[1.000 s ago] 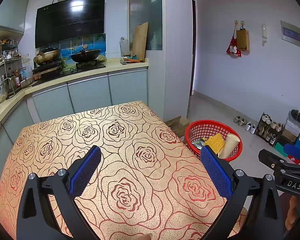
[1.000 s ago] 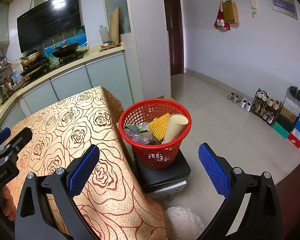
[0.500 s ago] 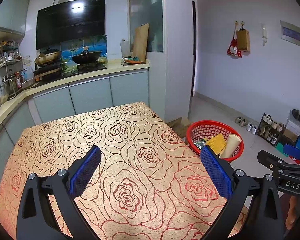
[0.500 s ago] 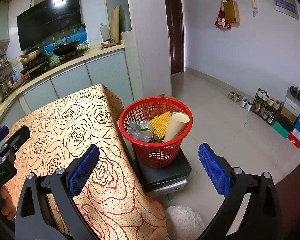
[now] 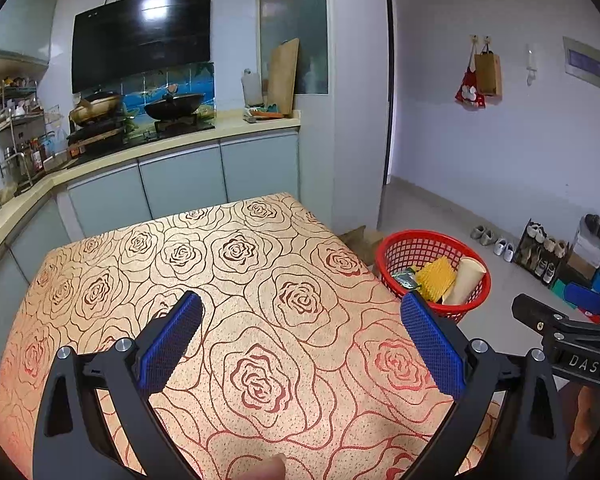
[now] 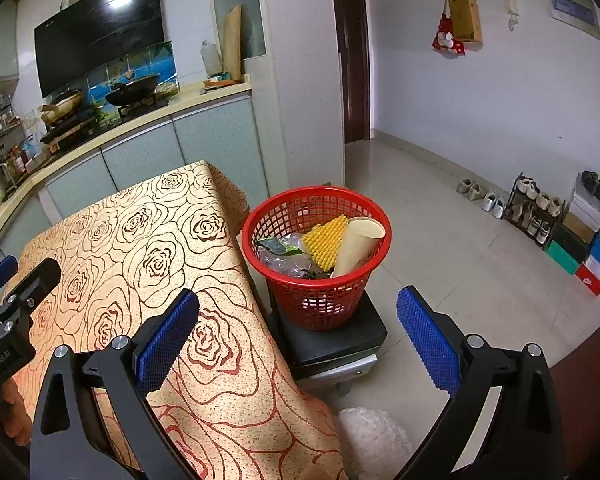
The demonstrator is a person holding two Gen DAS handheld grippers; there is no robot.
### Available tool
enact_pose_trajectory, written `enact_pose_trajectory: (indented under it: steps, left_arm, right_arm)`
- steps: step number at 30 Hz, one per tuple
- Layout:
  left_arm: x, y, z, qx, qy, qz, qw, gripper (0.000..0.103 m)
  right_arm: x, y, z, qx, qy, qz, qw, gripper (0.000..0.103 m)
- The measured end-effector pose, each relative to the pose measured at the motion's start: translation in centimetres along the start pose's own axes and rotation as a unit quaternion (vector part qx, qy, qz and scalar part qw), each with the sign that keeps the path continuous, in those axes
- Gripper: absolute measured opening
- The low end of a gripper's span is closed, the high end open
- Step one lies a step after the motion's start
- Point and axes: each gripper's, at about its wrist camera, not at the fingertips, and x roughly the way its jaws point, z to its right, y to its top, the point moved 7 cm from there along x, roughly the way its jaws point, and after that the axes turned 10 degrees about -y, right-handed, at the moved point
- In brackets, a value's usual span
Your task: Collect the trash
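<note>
**Right wrist view: basket loaded, table bare**

Right wrist view shows the trash best: it sits in one red basket (image 6: 316,256) on a dark stool (image 6: 332,344) just beside the tabletop's right edge. Inside I count one yellow honeycomb sheet (image 6: 326,240), one paper cup (image 6: 358,246) leaning on the rim, and a clump of crinkled wrappers (image 6: 284,252) whose number I can't make out.

The collecting looks finished, or nearly so, to me. The rose-patterned tablecloth (image 5: 236,280) has nothing lying on it in either view, from the far edge to the near one. I see no stray piece on the floor either, only a white fluffy thing (image 6: 374,436) near the stool, which may be a mat and not rubbish.

Two grippers are up. The left gripper (image 5: 300,344) hangs over the tabletop's near edge, fingers spread wide and holding nothing. The right gripper (image 6: 296,340) sits off the right edge, pointed toward the basket, equally wide and empty.
</note>
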Motion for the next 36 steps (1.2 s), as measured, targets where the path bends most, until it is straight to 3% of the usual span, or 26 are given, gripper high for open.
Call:
enact_pose_trajectory:
  steps: [9, 13, 19, 23, 25, 29, 36]
  left_arm:
    - [-0.6, -0.5, -2.8, -0.026, 0.022, -0.005, 0.9994, 0.096]
    - [-1.8, -0.7, -6.3, -0.057, 0.057, 0.001, 0.9967, 0.096]
    - [-5.0, -1.4, -15.0, -0.139, 0.158, 0.013, 0.9776, 0.096]
    - [-6.2, -2.6, -19.1, -0.178, 0.195, 0.004, 0.9646, 0.096]
    - [-6.4, -3.3, -20.9, -0.192, 0.208, 0.000, 0.9590, 0.096]
    - [-5.8, -4.1, -23.6, -0.218, 0.219, -0.014, 0.9511, 0.096]
    - [-4.8, -4.8, -26.5, -0.238, 0.239, -0.023, 0.9412, 0.096]
  right_arm:
    - [0.5, -0.4, -2.3, -0.018, 0.012, -0.010, 1.000, 0.097]
    - [1.4, -2.2, -7.2, -0.053, 0.048, -0.041, 0.997, 0.097]
    - [2.1, -7.2, -21.2, -0.169, 0.124, -0.073, 0.975, 0.097]
    - [1.9, -10.3, -28.5, -0.225, 0.135, -0.074, 0.962, 0.097]
    - [2.3, -11.2, -30.9, -0.245, 0.139, -0.094, 0.955, 0.097]
    - [2.3, -11.2, -33.3, -0.237, 0.144, -0.105, 0.955, 0.097]
    - [2.3, -11.1, -33.1, -0.234, 0.145, -0.106, 0.956, 0.097]
